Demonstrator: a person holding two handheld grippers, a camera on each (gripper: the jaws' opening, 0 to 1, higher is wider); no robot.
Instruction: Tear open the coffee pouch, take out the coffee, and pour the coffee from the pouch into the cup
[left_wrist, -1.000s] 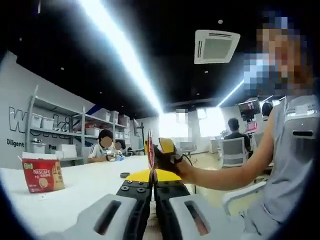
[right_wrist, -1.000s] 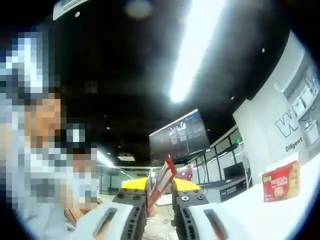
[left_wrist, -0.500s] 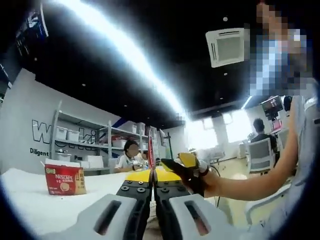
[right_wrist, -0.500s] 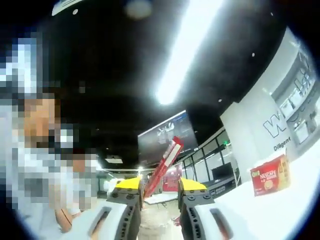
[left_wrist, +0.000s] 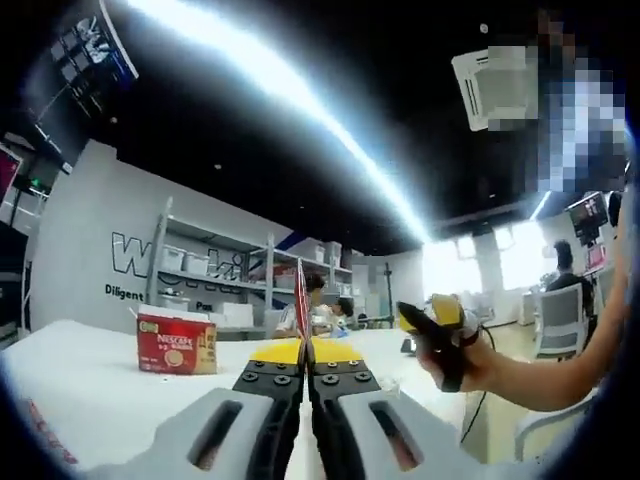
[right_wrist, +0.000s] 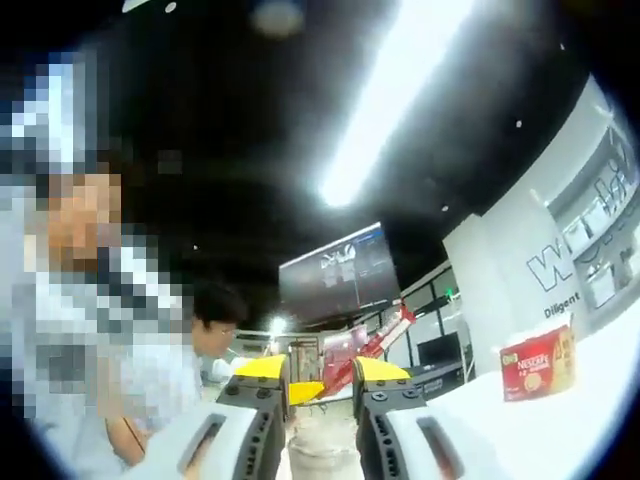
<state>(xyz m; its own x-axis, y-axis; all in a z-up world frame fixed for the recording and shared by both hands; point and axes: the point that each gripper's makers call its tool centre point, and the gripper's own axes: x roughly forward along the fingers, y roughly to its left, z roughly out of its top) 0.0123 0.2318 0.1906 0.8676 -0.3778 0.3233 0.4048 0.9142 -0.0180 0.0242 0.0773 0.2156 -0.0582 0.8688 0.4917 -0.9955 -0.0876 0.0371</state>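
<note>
The coffee pouch (left_wrist: 300, 290), a thin red stick, stands edge-on between the yellow-tipped jaws of the left gripper (left_wrist: 304, 352), which are pressed tight on its lower end so that it rises straight up from them. In the right gripper view the same pouch (right_wrist: 372, 345) shows as a red strip slanting up to the right beyond the right gripper (right_wrist: 322, 368), whose jaws stand spread with a clear gap and nothing between them; half a second ago the pouch rose steeply out of that gap, and a second ago those jaws were closed on it, so the right gripper has let go and the pouch now lies farther off and more tilted in that view. In the left gripper view the right gripper (left_wrist: 432, 322) appears off to the right, held in a person's hand (left_wrist: 470, 362), drawn farther away from the pouch than before. The Nescafé box (left_wrist: 177, 344) stands upright on the white table (left_wrist: 70, 400), well apart from the pouch; it sits nearer the middle of the left gripper view than earlier, which looks like the camera swinging. The same box (right_wrist: 536, 362) shows at the right of the right gripper view. Seated people and shelving are behind, blurred.
</note>
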